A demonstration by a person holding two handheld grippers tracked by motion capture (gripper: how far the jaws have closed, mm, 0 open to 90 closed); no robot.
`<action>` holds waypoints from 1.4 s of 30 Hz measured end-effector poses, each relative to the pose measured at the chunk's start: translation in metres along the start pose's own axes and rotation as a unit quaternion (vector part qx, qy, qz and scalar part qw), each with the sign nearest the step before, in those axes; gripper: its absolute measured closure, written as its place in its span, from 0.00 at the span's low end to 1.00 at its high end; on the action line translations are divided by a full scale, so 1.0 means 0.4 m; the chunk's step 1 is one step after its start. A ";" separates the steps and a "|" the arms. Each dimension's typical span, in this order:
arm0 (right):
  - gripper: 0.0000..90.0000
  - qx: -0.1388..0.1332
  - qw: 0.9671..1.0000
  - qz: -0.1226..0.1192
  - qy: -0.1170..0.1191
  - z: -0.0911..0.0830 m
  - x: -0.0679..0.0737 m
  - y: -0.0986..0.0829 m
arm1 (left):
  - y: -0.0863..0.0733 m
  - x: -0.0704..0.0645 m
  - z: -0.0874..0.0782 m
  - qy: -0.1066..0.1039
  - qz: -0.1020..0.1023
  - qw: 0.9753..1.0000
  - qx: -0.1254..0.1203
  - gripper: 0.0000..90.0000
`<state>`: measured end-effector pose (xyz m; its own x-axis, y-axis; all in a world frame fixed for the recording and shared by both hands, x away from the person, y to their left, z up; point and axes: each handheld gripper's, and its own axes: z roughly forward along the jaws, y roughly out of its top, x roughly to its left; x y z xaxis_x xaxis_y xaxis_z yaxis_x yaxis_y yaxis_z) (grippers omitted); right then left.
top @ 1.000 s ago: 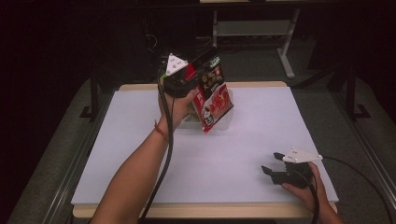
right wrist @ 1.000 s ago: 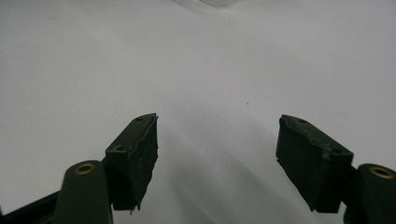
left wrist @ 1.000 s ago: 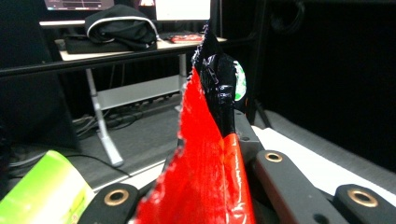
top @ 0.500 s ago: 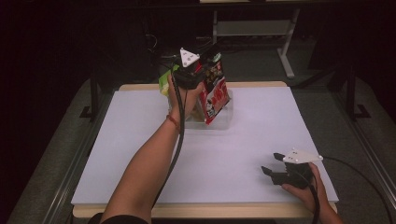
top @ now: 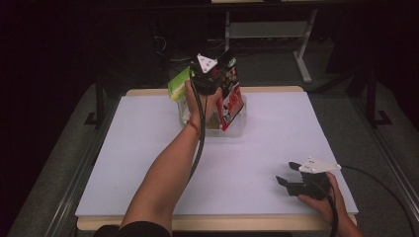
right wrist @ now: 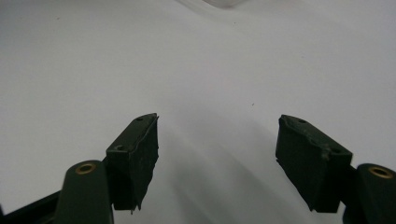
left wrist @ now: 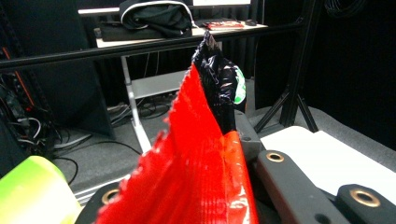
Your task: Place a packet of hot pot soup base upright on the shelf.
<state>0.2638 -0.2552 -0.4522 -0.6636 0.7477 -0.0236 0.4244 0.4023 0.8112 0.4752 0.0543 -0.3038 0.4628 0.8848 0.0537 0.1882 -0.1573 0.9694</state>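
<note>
Since a second ago the left tongs (top: 217, 74) have carried the red bag (top: 230, 101) from in front of the clear bin (top: 237, 127) to above it, toward the counter's (top: 148, 148) far edge, while the right tongs (top: 288, 178) have stayed put near the bin-facing side of the front right corner. In the high view the left tongs are closed on the top of the bag, and the bag hangs down from them with its lower end inside the bin. The left gripper view shows the crimped red top of the bag (left wrist: 196, 177) pinched between the two black jaws, its dark upper corner standing up past them. A green pack (top: 178, 84) sits just left of the bin, close beside the holding hand (top: 200, 101); its rounded edge also shows at the lower left of the left gripper view (left wrist: 32, 191). The bin stands near the far edge of the counter, about midway along it, with dark floor and frame legs behind. Between the bin and the front edge the white counter is bare, crossed only by the left forearm. The right tongs (right wrist: 217, 154) rest low over the counter, well apart from the bin, jaws spread wide with nothing between them.
</note>
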 end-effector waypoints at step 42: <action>0.33 -0.010 1.000 -0.011 -0.002 -0.002 0.010 0.005 | -0.107 -0.031 -0.026 -0.085 0.058 0.995 -0.012 0.79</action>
<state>0.2613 -0.2518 -0.4504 -0.6699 0.7411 -0.0436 0.3979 0.4081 0.8217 0.4526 0.0546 -0.3435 0.6202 0.7741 0.1270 0.1049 -0.2423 0.9645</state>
